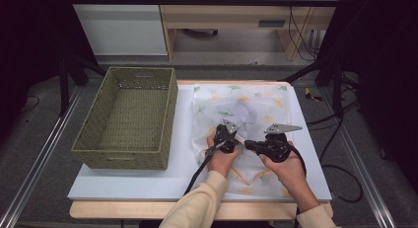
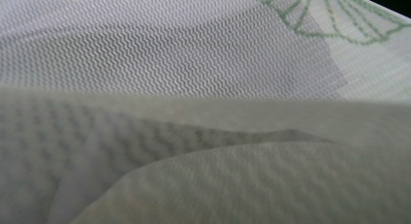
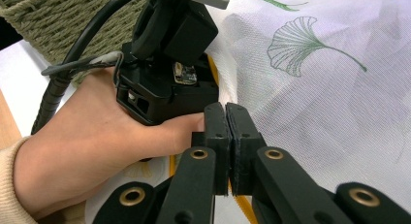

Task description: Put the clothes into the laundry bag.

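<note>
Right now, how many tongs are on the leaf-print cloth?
2. The left tongs rest on the cloth's middle, beside the woven basket. The right tongs, just to their right, have their jaws pressed together over the cloth.

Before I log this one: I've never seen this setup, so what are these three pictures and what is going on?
A person sits at a white table, holding a black two-jaw gripper in each hand. The high view looks down from above: left gripper, right gripper. The two gripper views come from cameras riding on those tools. On the table lie a thin white cloth printed with green and orange leaves and an empty woven olive-green basket. In its own view the right gripper has its jaws closed, apparently pinching the cloth's edge. The left gripper view is pressed close against the cloth, so its jaws cannot be judged.
</note>
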`<state>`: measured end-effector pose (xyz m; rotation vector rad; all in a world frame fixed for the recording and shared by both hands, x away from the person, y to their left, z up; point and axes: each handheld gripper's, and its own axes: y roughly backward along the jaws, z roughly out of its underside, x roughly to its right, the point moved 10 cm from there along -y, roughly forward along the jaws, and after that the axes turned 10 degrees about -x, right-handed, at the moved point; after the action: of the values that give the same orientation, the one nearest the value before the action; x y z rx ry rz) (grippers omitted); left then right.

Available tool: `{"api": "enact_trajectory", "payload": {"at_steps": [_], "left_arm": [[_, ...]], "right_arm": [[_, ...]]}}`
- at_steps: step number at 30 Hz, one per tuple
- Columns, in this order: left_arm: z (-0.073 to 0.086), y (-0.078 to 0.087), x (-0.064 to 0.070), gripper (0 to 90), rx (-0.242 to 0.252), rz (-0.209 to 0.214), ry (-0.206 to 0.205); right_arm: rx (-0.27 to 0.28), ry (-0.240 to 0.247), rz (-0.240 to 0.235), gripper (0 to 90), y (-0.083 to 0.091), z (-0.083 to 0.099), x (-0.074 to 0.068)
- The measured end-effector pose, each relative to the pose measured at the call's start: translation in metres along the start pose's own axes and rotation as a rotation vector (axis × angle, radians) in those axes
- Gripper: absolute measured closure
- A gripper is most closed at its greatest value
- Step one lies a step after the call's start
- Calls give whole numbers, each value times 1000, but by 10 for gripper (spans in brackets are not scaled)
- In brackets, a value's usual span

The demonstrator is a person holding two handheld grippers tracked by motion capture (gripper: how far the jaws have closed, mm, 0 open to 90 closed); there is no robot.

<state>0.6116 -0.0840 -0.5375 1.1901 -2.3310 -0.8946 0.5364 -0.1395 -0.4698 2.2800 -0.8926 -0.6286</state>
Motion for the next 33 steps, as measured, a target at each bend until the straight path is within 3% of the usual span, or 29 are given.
{"api": "enact_trajectory", "payload": {"at_steps": [22, 33], "left_arm": [[7, 10, -1, 900, -4, 13, -22], [13, 23, -5, 900, 7, 22, -24]], "right_arm": [[3, -9, -3, 889, 2, -1, 1], [5, -16, -2, 889, 1, -4, -1]]}}
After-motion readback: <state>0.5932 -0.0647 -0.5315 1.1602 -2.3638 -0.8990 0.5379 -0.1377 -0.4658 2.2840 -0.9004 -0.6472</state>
